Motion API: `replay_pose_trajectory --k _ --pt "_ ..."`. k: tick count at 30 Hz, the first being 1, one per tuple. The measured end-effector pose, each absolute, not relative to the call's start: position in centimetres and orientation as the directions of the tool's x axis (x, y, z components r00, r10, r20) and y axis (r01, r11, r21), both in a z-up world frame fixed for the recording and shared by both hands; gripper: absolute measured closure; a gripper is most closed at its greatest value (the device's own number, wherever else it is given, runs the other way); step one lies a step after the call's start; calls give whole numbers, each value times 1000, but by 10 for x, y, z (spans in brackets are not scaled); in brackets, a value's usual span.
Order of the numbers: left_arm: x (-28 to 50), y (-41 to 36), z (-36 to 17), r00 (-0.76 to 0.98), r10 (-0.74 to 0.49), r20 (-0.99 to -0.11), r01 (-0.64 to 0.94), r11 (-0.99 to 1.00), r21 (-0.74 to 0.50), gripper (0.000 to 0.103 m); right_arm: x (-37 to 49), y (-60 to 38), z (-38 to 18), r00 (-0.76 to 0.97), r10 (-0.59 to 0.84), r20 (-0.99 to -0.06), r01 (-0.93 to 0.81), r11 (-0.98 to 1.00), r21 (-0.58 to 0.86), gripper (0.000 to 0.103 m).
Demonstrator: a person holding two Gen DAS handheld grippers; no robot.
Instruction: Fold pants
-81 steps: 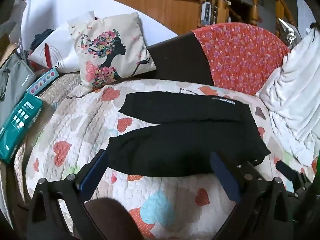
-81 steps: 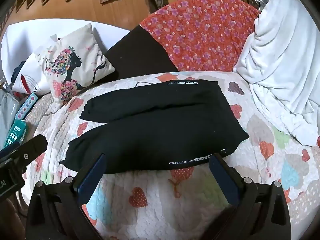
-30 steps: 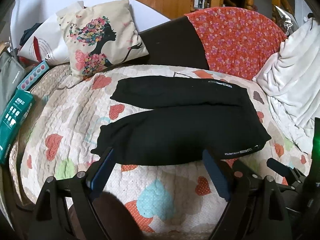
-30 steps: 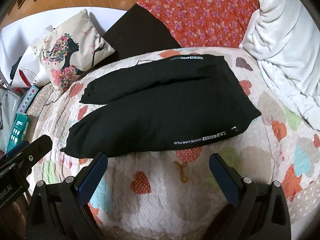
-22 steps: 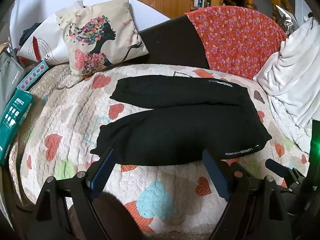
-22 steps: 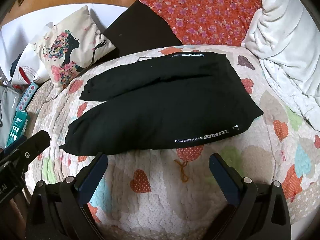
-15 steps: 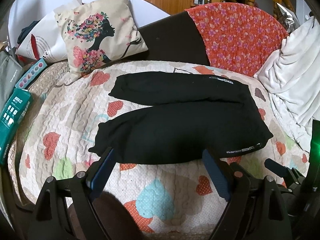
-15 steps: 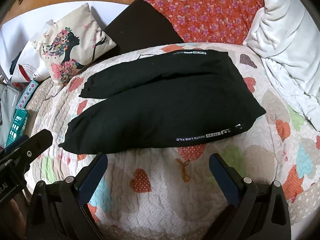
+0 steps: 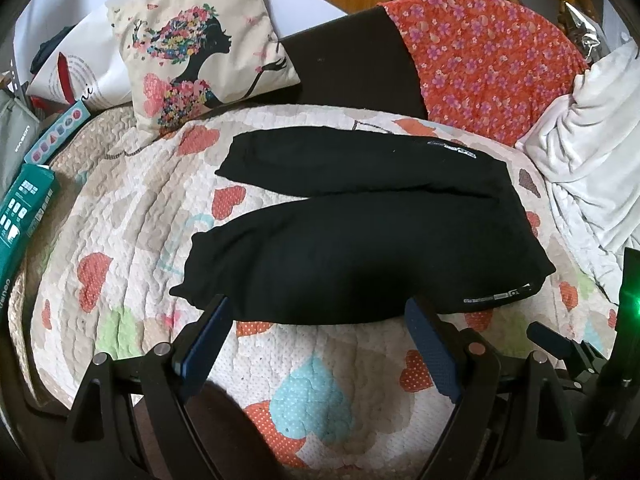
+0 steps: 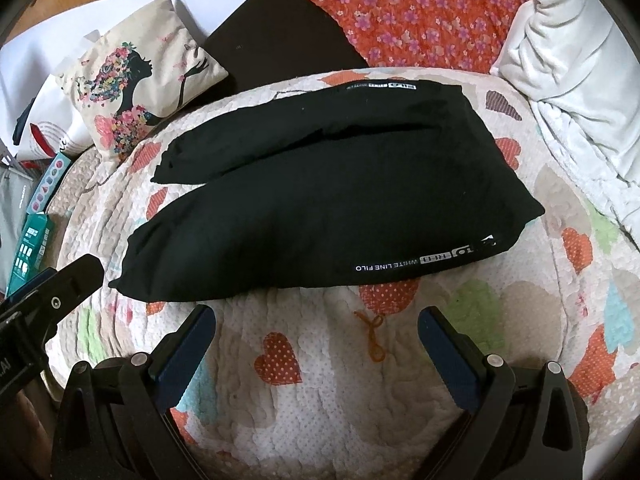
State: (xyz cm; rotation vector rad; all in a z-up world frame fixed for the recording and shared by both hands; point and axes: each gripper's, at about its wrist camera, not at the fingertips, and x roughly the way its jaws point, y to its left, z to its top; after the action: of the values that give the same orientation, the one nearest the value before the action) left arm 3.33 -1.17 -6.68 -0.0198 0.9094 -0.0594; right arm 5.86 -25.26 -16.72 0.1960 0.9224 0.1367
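Currently the black pants [image 9: 360, 240] lie flat on the heart-print quilt [image 9: 312, 380], both legs running leftward from the waistband end at the right, the farther leg angled slightly away from the nearer one. Left gripper [image 9: 320, 320]: jaws spread wide, nothing between them but quilt and the near hem of the nearer leg. The left fingertip [image 9: 212, 320] sits at the lower edge of the leg's cuff end; contact cannot be confirmed. The right fingertip of this gripper is just short of the fabric edge.

Right gripper [image 10: 316, 328]: jaws likewise wide apart, holding nothing. The pants [image 10: 328, 200] lie just ahead of its tips, a strip of bare quilt [image 10: 320, 360] between the pads and the near hem. A white printed label runs along that hem ahead of the right-hand pad.

Beyond the pants: a silhouette-print cushion [image 9: 200, 60] ahead-left, an orange floral cover [image 9: 480, 60] ahead-right, a white blanket [image 10: 580, 60] far right. A teal box [image 9: 24, 208] lies far left of the left gripper's jaws.
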Motion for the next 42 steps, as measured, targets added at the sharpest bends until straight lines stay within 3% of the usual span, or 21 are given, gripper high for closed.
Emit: replay_pose_trajectory --k 22,29,37,42 --pt "76 18 -128 488 -56 -871 -47 995 -91 16 90 -244 -214 494 194 -847 -37 979 203 0" --pt "103 64 -126 515 -30 -857 -127 986 -110 16 114 -247 -193 541 176 -822 -64 984 168 0" --pt "116 113 -157 447 -32 -894 -274 946 -171 15 160 -208 -174 553 198 -809 -184 976 113 0" --pt "138 117 -150 464 -70 -883 -237 951 -200 16 185 -195 -165 558 222 -799 -214 969 119 0"
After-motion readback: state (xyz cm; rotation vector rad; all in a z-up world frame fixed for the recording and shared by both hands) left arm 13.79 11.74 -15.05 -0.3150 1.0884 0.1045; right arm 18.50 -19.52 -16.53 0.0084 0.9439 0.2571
